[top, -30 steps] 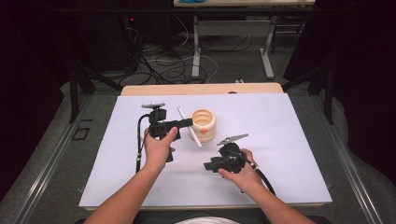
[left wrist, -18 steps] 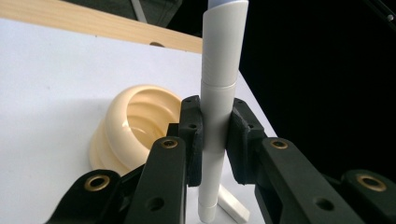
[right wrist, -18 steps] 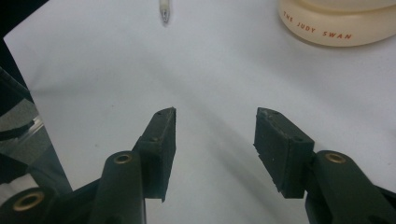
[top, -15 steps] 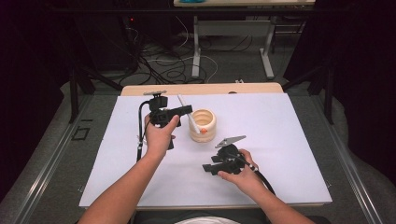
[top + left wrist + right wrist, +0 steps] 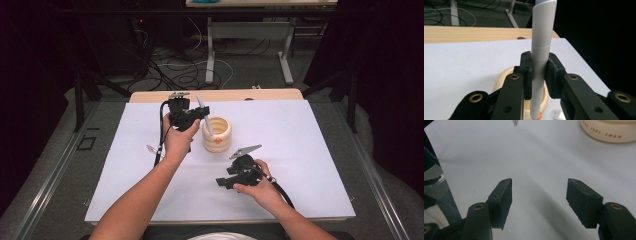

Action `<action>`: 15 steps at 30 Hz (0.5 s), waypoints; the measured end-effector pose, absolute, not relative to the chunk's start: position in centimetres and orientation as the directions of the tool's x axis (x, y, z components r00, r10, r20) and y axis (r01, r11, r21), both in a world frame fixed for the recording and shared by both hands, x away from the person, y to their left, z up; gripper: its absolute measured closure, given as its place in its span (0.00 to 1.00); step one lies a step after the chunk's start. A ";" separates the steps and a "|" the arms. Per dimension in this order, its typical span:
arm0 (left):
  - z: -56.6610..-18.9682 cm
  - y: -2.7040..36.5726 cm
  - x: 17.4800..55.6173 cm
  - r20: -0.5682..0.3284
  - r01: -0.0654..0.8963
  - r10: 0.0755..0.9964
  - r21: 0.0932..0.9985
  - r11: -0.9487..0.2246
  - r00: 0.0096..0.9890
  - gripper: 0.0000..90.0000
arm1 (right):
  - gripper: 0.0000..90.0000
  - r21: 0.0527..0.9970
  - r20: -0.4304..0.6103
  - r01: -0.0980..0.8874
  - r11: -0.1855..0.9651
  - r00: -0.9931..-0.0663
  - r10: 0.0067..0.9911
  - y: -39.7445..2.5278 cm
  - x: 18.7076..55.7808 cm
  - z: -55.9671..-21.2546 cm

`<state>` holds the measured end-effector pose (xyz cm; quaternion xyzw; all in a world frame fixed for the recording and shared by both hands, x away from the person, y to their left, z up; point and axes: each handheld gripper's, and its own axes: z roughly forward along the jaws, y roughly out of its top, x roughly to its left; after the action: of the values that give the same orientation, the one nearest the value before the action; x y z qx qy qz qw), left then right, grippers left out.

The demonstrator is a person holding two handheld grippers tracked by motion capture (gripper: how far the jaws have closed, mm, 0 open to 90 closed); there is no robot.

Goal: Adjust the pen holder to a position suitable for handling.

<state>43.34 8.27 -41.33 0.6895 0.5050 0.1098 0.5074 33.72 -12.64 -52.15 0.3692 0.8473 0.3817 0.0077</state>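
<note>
Left gripper (image 5: 538, 72) is clamped on a slim, rigid, light grey plastic pen (image 5: 540, 50), held upright above the cream ceramic ribbed cup (image 5: 216, 134). We judge it smooth and slip-prone; mid-barrel hold suits. Right gripper (image 5: 539, 203), near the cup, gapes wide, empty.

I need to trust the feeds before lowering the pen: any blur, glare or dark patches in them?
High view: white sheet evenly lit, surroundings dark, slightly soft. Left gripper view: pen sharp, its top cut off by the frame; right side black. Right gripper view: open right tool casts soft shadows on the sheet; cup lettering readable.
</note>
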 end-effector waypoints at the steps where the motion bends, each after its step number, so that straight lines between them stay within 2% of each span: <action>1: -41.4 8.1 43.5 -0.354 0.581 0.809 0.814 0.019 0.469 0.87 | 0.39 0.663 0.264 0.613 0.429 -0.728 0.633 -12.6 33.8 -52.3; 6: -41.7 7.4 44.1 -0.319 0.567 0.819 0.824 -0.010 0.478 0.87 | 0.38 0.656 0.238 0.602 0.456 -0.738 0.632 -12.6 33.8 -52.3; 8: -41.8 7.2 44.3 -0.308 0.566 0.822 0.824 -0.020 0.479 0.87 | 0.34 0.668 0.250 0.609 0.428 -0.725 0.641 -12.5 33.7 -52.4; 15: -42.6 6.9 45.2 -0.289 0.569 0.827 0.821 -0.045 0.483 0.86 | 0.26 0.654 0.193 0.592 0.470 -0.732 0.654 -12.3 33.8 -52.2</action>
<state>45.19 6.90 -42.57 0.7107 0.4909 0.1328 0.4862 33.84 -12.28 -52.23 0.3638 0.8563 0.3642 0.0422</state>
